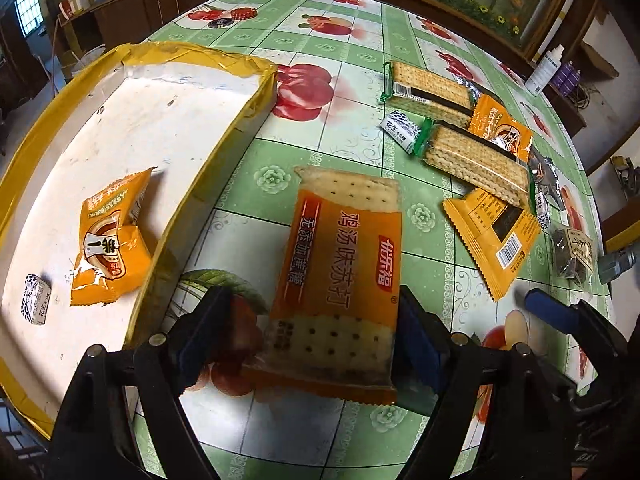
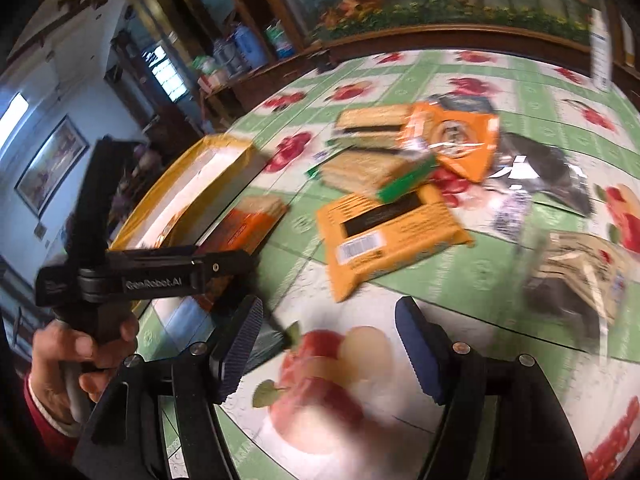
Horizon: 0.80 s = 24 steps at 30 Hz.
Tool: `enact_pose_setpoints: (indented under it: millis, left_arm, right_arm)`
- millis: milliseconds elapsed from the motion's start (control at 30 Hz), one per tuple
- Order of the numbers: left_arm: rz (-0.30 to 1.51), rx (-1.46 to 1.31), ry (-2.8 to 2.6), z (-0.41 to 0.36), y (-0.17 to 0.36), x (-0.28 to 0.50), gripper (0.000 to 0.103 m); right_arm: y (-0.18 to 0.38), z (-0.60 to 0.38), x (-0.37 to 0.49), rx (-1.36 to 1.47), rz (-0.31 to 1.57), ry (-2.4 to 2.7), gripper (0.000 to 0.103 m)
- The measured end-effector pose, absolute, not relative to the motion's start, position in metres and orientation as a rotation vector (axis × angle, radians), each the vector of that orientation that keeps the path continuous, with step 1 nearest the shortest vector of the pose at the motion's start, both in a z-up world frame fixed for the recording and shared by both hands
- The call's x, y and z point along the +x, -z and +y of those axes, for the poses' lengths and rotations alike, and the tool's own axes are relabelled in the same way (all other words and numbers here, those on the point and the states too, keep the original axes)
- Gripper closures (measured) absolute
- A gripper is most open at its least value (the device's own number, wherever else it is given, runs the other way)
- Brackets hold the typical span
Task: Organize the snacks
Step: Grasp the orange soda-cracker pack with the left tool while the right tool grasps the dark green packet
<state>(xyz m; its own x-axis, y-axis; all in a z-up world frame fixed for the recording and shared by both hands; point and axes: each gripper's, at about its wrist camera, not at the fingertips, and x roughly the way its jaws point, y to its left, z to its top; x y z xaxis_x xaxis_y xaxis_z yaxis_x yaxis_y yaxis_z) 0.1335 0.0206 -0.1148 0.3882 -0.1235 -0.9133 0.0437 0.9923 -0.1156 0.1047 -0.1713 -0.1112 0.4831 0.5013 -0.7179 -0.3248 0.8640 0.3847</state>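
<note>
Two hand-held grippers are in view above a table [image 1: 360,44] covered in a green-and-white fruit-print cloth. The left hand-held gripper [image 1: 316,332] has its jaws spread wide on either side of an orange soda cracker packet [image 1: 340,276]; the blue pads [image 1: 420,344] stand clear of the packet's edges, so nothing is clamped. The packet lies flat on the table, just beside the right wall of a white tray with yellow-taped rim [image 1: 224,140].

Inside the tray lie an orange snack pouch [image 1: 108,240] and, near it toward the tray's near-left corner, a small white wrapped candy [image 1: 36,300].

Well apart from the tray, to its right, a loose cluster of snacks rests on the table: two clear-wrapped sandwich cracker packs [image 1: 472,156], a small white-and-black peanut candy [image 1: 400,128], an orange packet face down with its barcode showing [image 1: 496,236], and a dark packet with a beige label [image 1: 572,256] at the cluster's near-right end.

The right hand-held gripper [image 2: 328,348] hovers over bare cloth on the near side of that cluster, jaws parted and empty. The right wrist view is motion-blurred; it shows the barcode packet [image 2: 380,236] ahead and a hand [image 2: 76,356] grasping the left device's handle.
</note>
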Motion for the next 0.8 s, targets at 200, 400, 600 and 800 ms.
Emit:
enact_pose_setpoints:
  millis: [200, 400, 600, 800]
  left_arm:
    - [1.163, -0.018, 0.101, 0.012, 0.117, 0.146, 0.02]
    - [1.135, 0.076, 0.071, 0.006, 0.119, 0.151, 0.019]
    - [1.074, 0.18, 0.05, 0.0, 0.116, 0.147, 0.02]
    - [1.09, 0.093, 0.114, 0.012, 0.118, 0.15, 0.028]
  right_arm:
    - [0.113, -0.124, 0.101, 0.078, 0.959, -0.607, 0.032]
    - [0.12, -0.095, 0.098, -0.05, 0.98, -0.649, 0.033]
    - [0.119, -0.087, 0.095, -0.063, 0.975, -0.67, 0.033]
    - [0.121, -0.075, 0.096, -0.115, 0.965, -0.686, 0.03]
